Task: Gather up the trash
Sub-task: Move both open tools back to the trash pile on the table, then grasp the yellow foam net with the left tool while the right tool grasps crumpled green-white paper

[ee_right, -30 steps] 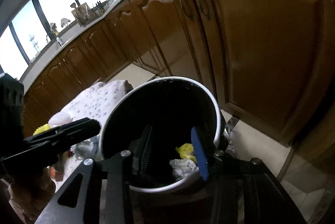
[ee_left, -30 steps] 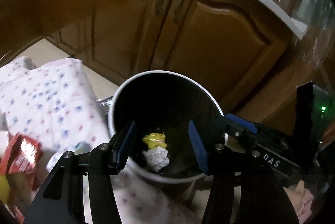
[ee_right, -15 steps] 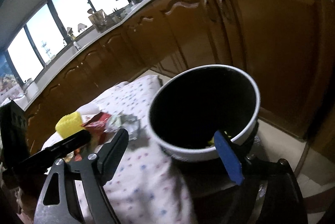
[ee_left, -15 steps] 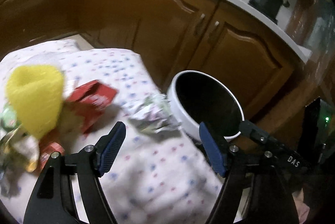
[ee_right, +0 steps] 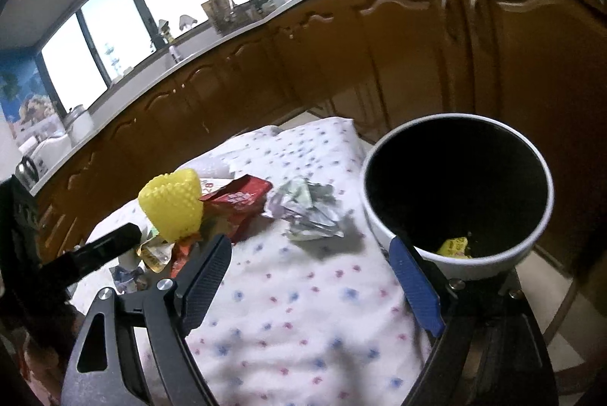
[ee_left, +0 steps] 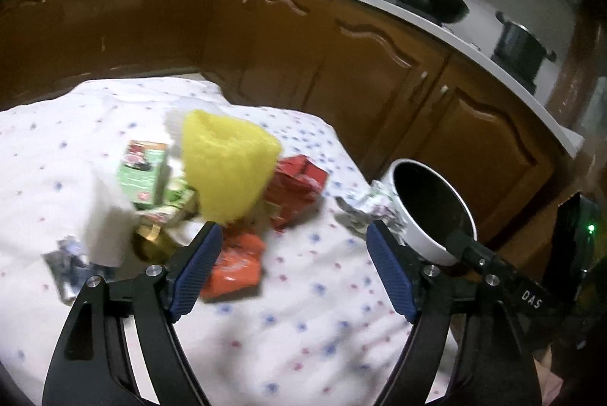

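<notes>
Opening jaws: left gripper [ee_left: 292, 269] widened, empty, now facing table litter [ee_left: 227, 174].
Right gripper [ee_right: 315, 277]: spread, empty; bin [ee_right: 455, 190] shifted rightward.

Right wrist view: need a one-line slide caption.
Open right claw above the dotted tablecloth, crumpled silver foil wrapper ahead, white round bin with a yellow scrap inside at right.

The left tongs [ee_left: 292, 269] have black arms with triangular cut-outs, silver screws, and blue ribbed pads [ee_left: 195, 271]. The right tongs [ee_right: 315, 277] look the same, though one pad seems nearly black in shadow. White letters "DAS" mark the neighbouring black finger.
</notes>
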### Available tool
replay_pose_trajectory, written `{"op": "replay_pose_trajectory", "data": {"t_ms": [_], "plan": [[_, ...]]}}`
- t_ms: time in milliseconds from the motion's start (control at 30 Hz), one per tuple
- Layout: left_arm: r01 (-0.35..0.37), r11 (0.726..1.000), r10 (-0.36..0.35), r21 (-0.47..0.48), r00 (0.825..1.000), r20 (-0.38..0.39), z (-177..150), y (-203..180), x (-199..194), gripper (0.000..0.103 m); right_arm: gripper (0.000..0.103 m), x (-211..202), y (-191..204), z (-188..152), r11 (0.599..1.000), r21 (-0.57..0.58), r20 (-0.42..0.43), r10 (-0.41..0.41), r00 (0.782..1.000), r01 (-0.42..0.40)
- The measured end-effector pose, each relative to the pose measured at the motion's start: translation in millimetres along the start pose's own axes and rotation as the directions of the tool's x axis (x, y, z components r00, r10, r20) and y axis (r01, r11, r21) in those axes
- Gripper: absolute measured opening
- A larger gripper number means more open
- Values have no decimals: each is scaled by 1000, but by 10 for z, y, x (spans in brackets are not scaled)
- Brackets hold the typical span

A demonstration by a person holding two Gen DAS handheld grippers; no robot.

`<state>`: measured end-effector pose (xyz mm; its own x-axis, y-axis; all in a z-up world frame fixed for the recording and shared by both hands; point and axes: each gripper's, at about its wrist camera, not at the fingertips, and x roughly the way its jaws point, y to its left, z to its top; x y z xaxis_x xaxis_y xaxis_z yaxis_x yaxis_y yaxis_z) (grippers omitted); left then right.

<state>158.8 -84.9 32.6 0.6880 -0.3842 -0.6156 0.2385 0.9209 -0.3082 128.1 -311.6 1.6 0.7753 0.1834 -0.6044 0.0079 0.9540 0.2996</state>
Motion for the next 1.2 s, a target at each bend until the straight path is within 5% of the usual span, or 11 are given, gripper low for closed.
{"op": "replay_pose_trajectory", "data": {"t_ms": [233,633,700,833,1200], "plan": [[-40,998,41,-41,999,9,184,255,20,82,87,197,161,107,997,-75,-9,-2,1000,1],[-121,992,122,23,991,-50,361,292,439,80,80,643,251,172,985,-169,-80,-37,996,23],[-125,992,127,24,990,-56,359,305,483,73,73,716,235,156,985,-170,-98,-43,994,26],[-81,997,82,13,991,-106,342,347,572,26,27,834,179,103,987,-158,-139,-61,988,38],[25,999,-25,19,999,-26,359,124,88,21,23,213,100,76,995,-97,-28,2,1000,-5]]}}
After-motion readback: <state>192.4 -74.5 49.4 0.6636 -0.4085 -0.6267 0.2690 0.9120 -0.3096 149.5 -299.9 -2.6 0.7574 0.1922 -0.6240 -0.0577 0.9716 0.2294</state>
